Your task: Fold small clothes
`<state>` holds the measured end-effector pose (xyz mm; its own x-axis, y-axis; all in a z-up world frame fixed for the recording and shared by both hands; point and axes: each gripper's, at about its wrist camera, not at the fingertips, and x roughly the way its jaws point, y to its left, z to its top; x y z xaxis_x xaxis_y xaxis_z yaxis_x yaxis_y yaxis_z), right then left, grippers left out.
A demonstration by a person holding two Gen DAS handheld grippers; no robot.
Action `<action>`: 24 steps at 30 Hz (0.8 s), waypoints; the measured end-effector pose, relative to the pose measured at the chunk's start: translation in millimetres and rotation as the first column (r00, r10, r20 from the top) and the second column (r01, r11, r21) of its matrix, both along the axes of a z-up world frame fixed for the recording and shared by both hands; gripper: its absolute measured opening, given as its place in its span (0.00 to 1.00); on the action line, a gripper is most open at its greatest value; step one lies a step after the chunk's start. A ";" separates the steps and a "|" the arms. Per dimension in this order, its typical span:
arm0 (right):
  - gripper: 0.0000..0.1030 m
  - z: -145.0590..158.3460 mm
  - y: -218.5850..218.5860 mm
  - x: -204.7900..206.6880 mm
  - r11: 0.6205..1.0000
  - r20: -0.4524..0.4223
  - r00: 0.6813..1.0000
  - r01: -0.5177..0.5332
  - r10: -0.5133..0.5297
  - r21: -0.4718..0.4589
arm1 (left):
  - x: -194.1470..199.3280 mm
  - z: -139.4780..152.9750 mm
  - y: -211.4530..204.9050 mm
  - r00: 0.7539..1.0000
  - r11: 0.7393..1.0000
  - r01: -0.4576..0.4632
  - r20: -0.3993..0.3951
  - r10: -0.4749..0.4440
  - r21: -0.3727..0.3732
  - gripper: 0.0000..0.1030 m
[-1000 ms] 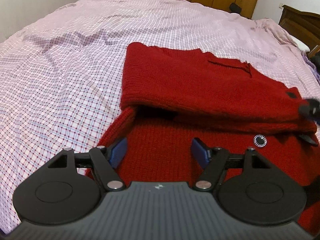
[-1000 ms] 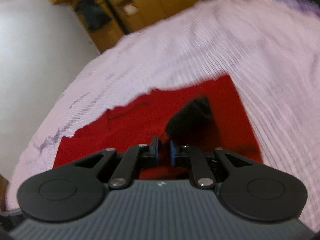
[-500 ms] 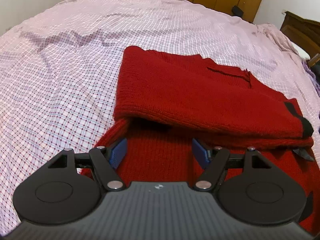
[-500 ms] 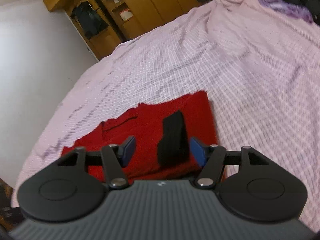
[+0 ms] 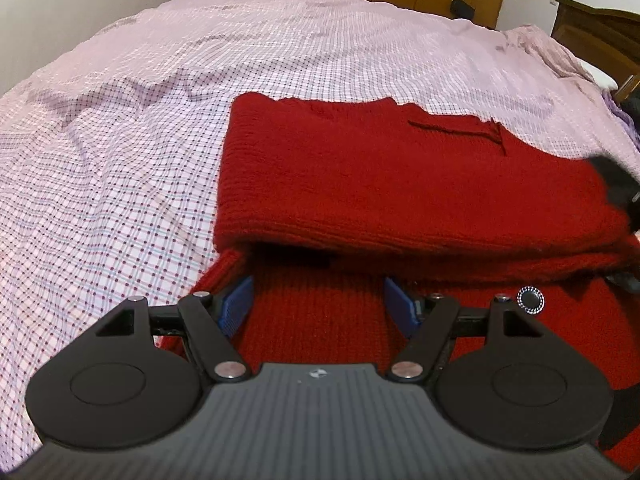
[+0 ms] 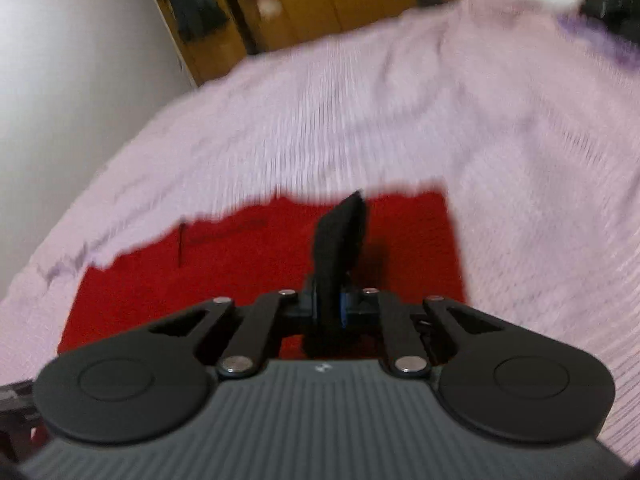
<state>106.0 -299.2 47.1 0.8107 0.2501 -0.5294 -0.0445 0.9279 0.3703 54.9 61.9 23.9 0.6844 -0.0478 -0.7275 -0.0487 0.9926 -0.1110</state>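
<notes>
Checked bedsheet (image 5: 120, 152); folded red sweater (image 5: 400, 184) long axis left-right, black cuff (image 6: 340, 240) upright.

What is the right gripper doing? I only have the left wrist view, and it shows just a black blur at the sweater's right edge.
Observer: The right gripper is shut on a black fabric strip over the red sweater.
Operator: Is the strip lying flat?
Observer: No, it stands up from between the fingers, above the sweater's top layer.
Operator: Can you trust that view?
Observer: It is motion-blurred, but the closed fingers on the strip are plain.
</notes>
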 end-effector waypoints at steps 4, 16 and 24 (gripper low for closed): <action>0.13 7.4 -16.1 -4.9 0.996 0.043 0.995 0.084 -0.084 0.017 | 1.3 -1.3 3.1 1.000 1.000 -0.002 -0.003 0.002 -0.005 0.73; 0.19 -42.1 -22.2 5.1 0.994 -0.083 0.991 0.107 -0.108 -0.017 | 0.9 1.4 4.9 1.000 1.000 0.022 -0.016 -0.021 0.004 0.73; 0.49 -19.5 -18.2 -34.4 0.994 -0.027 0.999 0.030 -0.033 -0.103 | -24.1 16.3 8.4 0.999 0.999 0.036 0.000 -0.036 0.018 0.73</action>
